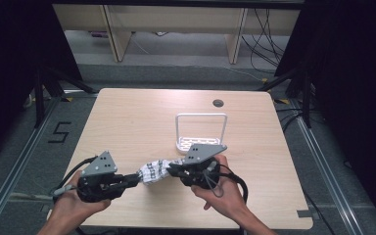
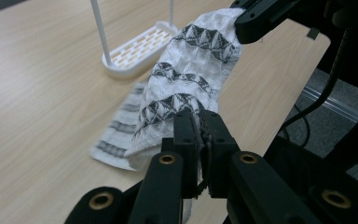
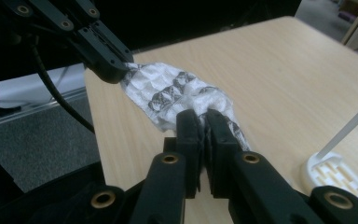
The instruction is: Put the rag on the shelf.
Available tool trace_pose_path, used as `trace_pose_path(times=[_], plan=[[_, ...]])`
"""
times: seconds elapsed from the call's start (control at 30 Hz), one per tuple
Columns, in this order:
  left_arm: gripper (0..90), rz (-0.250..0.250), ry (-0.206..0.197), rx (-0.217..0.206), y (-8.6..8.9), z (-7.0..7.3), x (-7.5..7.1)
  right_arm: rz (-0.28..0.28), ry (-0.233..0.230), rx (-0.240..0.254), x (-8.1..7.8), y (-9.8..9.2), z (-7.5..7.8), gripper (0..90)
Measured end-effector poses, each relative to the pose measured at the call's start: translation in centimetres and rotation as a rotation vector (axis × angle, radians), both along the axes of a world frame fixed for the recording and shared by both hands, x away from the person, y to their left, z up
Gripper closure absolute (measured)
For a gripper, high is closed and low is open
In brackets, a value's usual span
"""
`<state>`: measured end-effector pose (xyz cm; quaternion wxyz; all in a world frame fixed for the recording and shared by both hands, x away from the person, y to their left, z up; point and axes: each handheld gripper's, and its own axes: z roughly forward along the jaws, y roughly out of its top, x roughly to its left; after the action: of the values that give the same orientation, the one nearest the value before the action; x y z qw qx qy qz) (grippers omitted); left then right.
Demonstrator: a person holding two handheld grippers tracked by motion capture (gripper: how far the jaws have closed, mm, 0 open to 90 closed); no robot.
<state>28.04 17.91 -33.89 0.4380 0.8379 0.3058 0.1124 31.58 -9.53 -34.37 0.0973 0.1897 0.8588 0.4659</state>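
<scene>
A white cloth with dark triangle bands hangs stretched between the two grippers above the near part of the table. My left gripper is shut on its left end, and in the left gripper view the cloth runs from my jaws up to the other gripper, a loose fold drooping to the tabletop. My right gripper is shut on the right end; in the right gripper view the cloth spans from its jaws to the left gripper's black tips. A hand holds each gripper.
A white wire rack with a slotted base stands on the wooden table just behind the right gripper. A round cable hole sits near the far edge. Dark stands and cables flank the table.
</scene>
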Motion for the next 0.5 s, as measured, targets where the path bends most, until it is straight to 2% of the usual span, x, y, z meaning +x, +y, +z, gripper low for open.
trace_pose_path(times=[0.07,0.1,0.13,0.17,0.2,0.23,0.27,0.33,0.37,0.47,0.5], plan=[[85.2,-0.018,-0.015,0.007,-0.1,1.4,0.1,-0.003,-0.008,0.009,-0.1,-0.3,1.2,86.5],[85.2,-0.007,-0.022,-0.013,-0.4,1.9,0.0,-0.014,-0.012,0.021,-0.1,-0.7,2.6,86.5],[85.2,-0.007,-0.026,-0.020,-0.5,2.5,0.0,-0.014,-0.012,0.021,-0.1,-0.7,2.6,86.5],[85.2,-0.021,-0.033,-0.005,-0.5,2.9,0.1,-0.007,-0.028,0.029,0.0,-1.1,3.5,86.5],[85.2,-0.014,-0.031,-0.025,-0.7,3.3,0.1,-0.007,-0.028,0.029,0.0,-1.1,3.5,86.5],[85.2,-0.018,-0.036,-0.030,-0.8,3.7,0.2,-0.009,-0.050,0.032,0.1,-1.4,3.9,86.5],[85.2,-0.021,-0.038,-0.038,-1.0,4.0,0.3,-0.021,-0.029,0.051,0.0,-1.6,4.3,86.5],[85.2,-0.026,-0.039,-0.033,-1.4,4.4,0.7,-0.036,-0.027,0.062,-0.1,-2.1,4.7,86.5],[85.2,-0.026,-0.034,-0.043,-1.6,4.5,0.9,-0.040,-0.047,0.064,0.0,-2.4,4.9,86.5],[85.3,-0.035,-0.022,-0.046,-2.3,4.8,1.7,-0.056,-0.036,0.075,0.0,-3.1,5.1,86.5],[85.2,-0.039,-0.015,-0.048,-2.8,5.0,2.3,-0.076,-0.038,0.080,0.0,-3.7,5.2,86.5]])
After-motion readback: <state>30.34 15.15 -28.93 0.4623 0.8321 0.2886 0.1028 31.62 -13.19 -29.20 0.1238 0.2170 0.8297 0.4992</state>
